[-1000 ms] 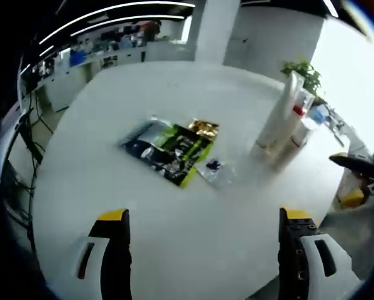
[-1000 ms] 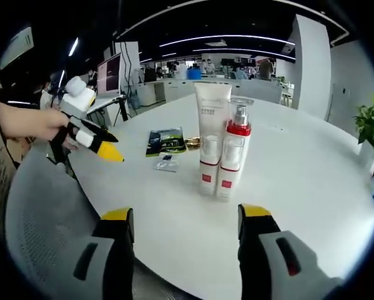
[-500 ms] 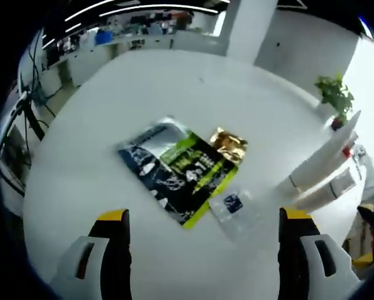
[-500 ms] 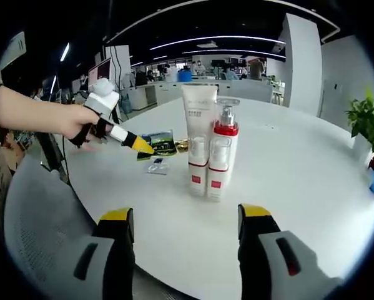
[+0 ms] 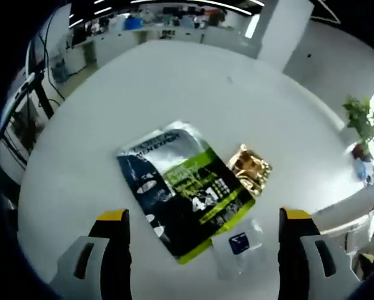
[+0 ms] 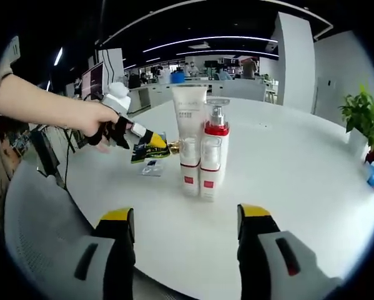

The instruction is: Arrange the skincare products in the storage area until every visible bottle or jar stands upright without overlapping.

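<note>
The table (image 5: 112, 94) looks smooth, matt white. On it the large sachet (image 5: 180, 187) is glossy foil-like film, silver, black and green; at its three o'clock the small gold sachet (image 5: 249, 170) is crinkled, shiny foil. The clear packet (image 5: 238, 245) (at five o'clock) looks like thin transparent plastic. The tube (image 6: 189, 144) is matt white plastic; the pump bottle (image 6: 211, 156) is glossy, with a silvery pump.
</note>
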`<state>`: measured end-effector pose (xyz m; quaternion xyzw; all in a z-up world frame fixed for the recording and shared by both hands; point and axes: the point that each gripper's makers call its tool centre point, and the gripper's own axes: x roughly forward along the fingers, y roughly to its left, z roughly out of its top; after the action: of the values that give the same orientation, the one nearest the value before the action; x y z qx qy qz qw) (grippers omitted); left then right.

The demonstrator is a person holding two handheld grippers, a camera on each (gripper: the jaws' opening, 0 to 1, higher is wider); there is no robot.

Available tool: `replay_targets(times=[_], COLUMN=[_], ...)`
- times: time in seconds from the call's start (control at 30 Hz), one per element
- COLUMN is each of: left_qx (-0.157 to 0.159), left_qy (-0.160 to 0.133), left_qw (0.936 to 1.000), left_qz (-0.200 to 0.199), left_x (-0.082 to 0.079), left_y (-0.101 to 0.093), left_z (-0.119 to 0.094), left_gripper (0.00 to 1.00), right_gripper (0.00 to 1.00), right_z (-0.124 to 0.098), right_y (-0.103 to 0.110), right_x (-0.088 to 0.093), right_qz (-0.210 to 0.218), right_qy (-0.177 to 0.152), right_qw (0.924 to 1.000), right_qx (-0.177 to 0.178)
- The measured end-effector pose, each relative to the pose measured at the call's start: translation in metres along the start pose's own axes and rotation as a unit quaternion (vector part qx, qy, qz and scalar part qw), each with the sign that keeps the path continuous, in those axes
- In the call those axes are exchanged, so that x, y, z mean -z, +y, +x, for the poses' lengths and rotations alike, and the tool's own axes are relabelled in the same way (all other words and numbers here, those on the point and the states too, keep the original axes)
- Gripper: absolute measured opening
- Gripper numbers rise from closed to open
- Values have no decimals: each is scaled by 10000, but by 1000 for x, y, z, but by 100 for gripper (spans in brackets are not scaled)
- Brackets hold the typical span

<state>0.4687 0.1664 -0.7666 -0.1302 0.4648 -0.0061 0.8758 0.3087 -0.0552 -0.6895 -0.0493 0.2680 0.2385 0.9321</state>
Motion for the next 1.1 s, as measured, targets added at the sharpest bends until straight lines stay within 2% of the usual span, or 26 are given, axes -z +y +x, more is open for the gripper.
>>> replay_targets(times=[0.1,0.13,0.37,0.53,0.67,0.97,1.1], left_qx=[-191,-342,-603,-802,-1001,-1053,-1011], left_qy=[-6,-82,-151,-235,-245,-336,-344], left_qw=[9998,9994,9981,9964,9940,9930,9931], left_qz=[-44,-27,3,120,369,421,487], left_x=[-2,-6,-18,-24,-22,-25,-26], left_y=[4,7,11,16,20,23,27], left_z=[6,8,20,26,29,30,28], left_gripper=[97,97,97,97,97,97,92], right_gripper=[67,67,67,66,66,66,66], right_z=[0,0,0,1,1,1,1], right_y=[-1,-1,-2,-2,-3,-3,-4], right_x=[0,0,1,2,3,6,5], right_qz=[5,11,37,60,73,70,81], right_qy=[11,13,38,60,88,145,138], right_qw=[10000,10000,10000,9999,9999,9998,9998], right_qx=[17,20,41,57,66,74,90])
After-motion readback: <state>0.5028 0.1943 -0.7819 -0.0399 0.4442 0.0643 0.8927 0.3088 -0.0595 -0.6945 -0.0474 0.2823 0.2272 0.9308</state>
